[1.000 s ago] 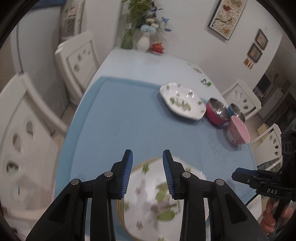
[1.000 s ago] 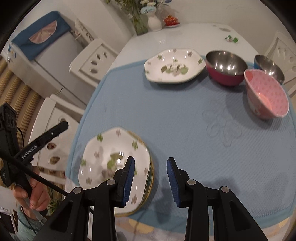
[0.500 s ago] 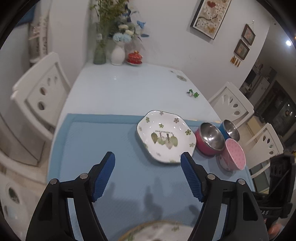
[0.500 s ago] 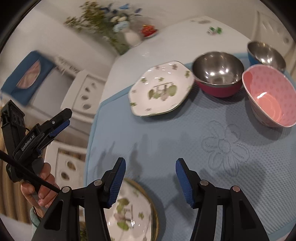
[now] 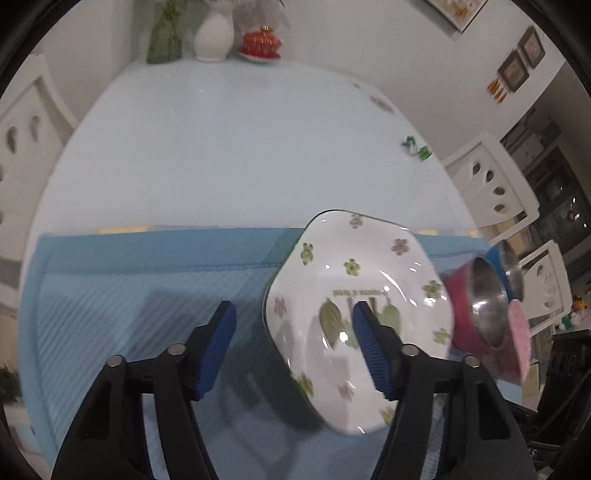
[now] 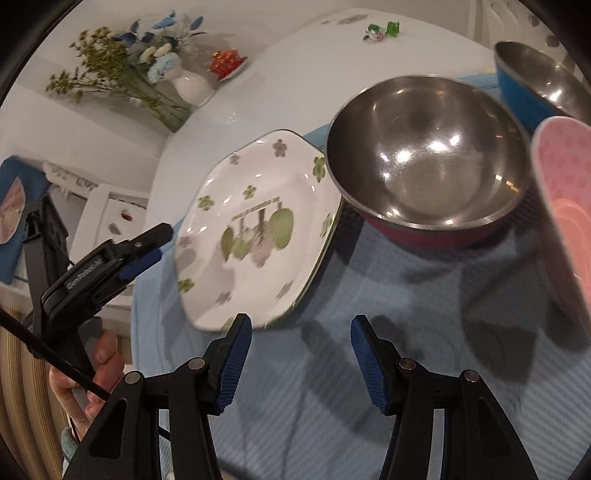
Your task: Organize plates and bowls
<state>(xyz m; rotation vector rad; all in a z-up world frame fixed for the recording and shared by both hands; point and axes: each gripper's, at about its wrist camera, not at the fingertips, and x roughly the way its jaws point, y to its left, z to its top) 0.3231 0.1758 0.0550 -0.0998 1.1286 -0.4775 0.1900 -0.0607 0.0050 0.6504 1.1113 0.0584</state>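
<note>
— Now, both claws over the blue mat [image 6: 369, 295] on the bench [image 5: 229, 147]. What's the left claw [image 5: 291, 332] doing?

— Its jaws are closing, about half apart, and nothing is pinched yet. One blue pad hangs over the flowered plate [image 5: 354, 295], the other over bare mat beside the plate's left rim.

— Where does that plate sit?

— At the mat's far edge, its far corner poking past onto the pale bench top. Just to its right is the red bowl [image 6: 424, 177] with the steel lining, rim close against the plate; whether they touch I can't say.

— And the right claw [image 6: 301, 354]?

— Parted roughly halfway, empty, hovering over mat just off the plate's near edge.

— Other bowls?

— Blue bowl [image 6: 532, 77] beyond the red one, toward the bench's right edge, and the pink bowl [image 6: 565, 206] nearer, tight beside both.

— Anything at the far end?

— White vase [image 5: 214, 33] of flowers and a red lidded dish [image 5: 260, 42].
</note>
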